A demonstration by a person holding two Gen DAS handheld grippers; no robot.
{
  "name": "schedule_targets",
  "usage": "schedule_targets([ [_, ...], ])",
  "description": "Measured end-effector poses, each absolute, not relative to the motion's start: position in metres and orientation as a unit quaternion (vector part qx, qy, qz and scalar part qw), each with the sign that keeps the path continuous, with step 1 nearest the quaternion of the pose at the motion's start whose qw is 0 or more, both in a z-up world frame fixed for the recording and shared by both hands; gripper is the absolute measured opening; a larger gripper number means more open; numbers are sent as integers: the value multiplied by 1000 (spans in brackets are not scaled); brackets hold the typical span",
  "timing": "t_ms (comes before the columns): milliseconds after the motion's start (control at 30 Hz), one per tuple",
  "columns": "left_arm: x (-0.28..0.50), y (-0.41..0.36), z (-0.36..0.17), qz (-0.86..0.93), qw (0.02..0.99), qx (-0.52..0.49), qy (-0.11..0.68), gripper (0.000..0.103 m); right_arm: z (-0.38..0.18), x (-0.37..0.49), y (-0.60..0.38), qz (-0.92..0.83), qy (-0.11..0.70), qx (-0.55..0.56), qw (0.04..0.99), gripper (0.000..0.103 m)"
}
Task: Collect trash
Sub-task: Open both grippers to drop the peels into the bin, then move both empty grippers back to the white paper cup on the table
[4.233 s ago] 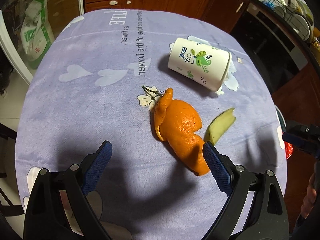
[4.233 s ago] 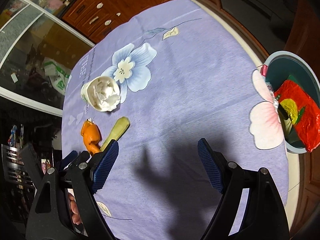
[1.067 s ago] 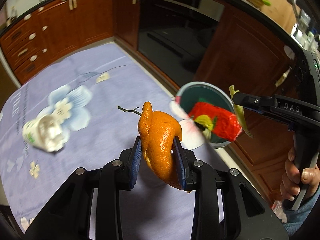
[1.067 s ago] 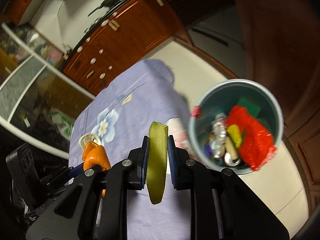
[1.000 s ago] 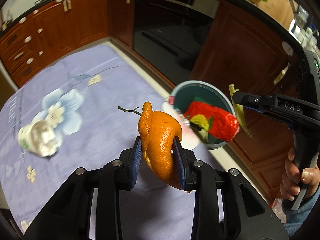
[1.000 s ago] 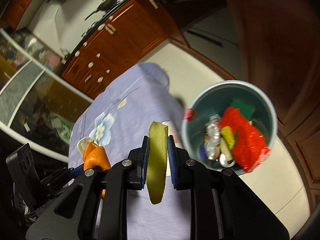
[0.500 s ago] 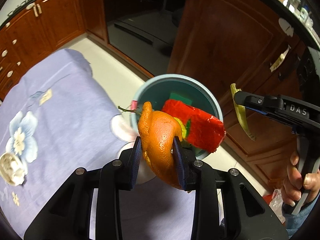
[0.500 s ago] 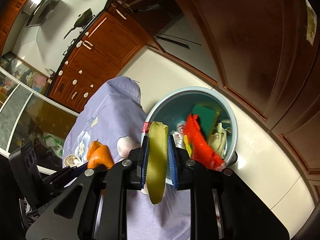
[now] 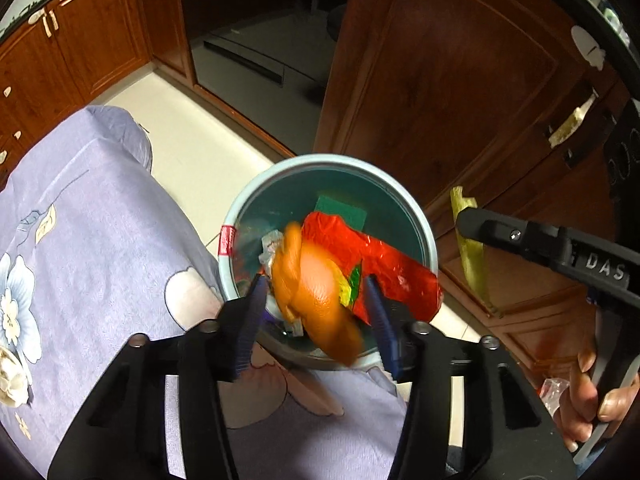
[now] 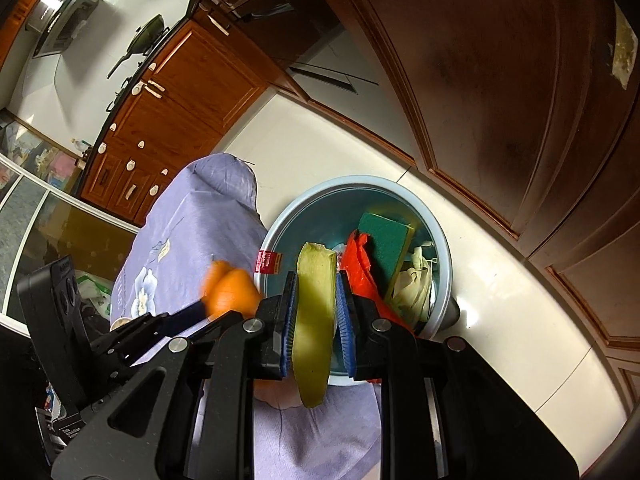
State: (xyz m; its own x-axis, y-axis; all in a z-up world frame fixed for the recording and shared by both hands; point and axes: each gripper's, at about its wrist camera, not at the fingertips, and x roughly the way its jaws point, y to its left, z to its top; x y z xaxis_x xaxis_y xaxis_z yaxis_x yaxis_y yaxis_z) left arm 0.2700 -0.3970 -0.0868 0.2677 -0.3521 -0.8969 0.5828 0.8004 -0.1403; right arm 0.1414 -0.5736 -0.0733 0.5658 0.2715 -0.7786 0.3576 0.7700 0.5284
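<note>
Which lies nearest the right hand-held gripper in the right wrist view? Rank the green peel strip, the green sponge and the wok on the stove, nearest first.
1. Green peel strip: clamped upright between the fingers of the right hand-held gripper.
2. Green sponge: beyond it, inside the blue bin, toward the right.
3. Wok: farthest, on the stove at upper left.

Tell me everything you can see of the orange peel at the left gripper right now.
The orange peel is one curled, dimpled piece of bright orange rind, motion-blurred. It sits between the left gripper's blue pads, whose jaws have just been opening; gaps show on both sides, so it looks released and dropping. It hangs tilted over the open teal trash bin, above the red wrapper inside. In the right wrist view it appears only as an orange blur beside the bin.
</note>
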Motion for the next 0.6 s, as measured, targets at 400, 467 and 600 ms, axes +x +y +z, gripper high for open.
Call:
schedule_targets([
  [400, 260, -368, -73, -273, 804, 96, 519, 75, -76, 155, -561, -18, 475, 323, 818, 19],
  [467, 259, -361, -71, -271, 805, 89, 520, 77, -74, 158, -557, -16, 477, 317, 820, 23],
  [600, 256, -349, -67, -261, 812, 81, 516, 92, -67, 160, -549, -16, 471, 310, 826, 62],
])
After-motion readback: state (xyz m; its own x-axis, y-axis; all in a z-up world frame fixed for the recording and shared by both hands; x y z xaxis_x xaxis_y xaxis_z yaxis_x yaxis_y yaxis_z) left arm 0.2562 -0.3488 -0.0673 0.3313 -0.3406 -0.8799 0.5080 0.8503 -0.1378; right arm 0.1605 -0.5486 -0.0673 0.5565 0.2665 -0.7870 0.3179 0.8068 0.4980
